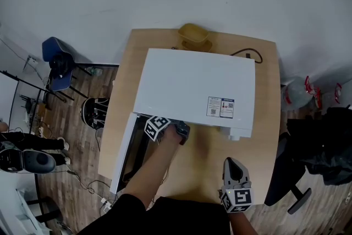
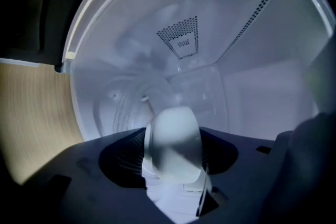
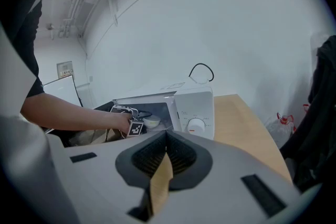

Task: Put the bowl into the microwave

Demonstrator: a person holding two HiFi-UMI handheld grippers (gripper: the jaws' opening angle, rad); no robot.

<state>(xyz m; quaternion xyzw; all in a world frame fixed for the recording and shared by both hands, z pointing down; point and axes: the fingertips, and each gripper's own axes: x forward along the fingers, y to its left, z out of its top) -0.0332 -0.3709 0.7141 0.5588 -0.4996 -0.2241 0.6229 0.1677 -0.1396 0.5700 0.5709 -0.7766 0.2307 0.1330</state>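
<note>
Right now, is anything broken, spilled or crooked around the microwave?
Nothing stands out. The microwave stands on the table with its door open, and the white bowl is inside it, between the left tool's jaws. No spill or damage shows.

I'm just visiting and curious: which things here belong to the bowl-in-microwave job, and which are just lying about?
In the job: bowl, microwave, left gripper.
Lying about: yellow container behind the microwave, blue chair, black cable, idle right gripper.

The bowl (image 2: 173, 144) is blurred; overhead, the microwave (image 1: 195, 88) hides its own inside.
</note>
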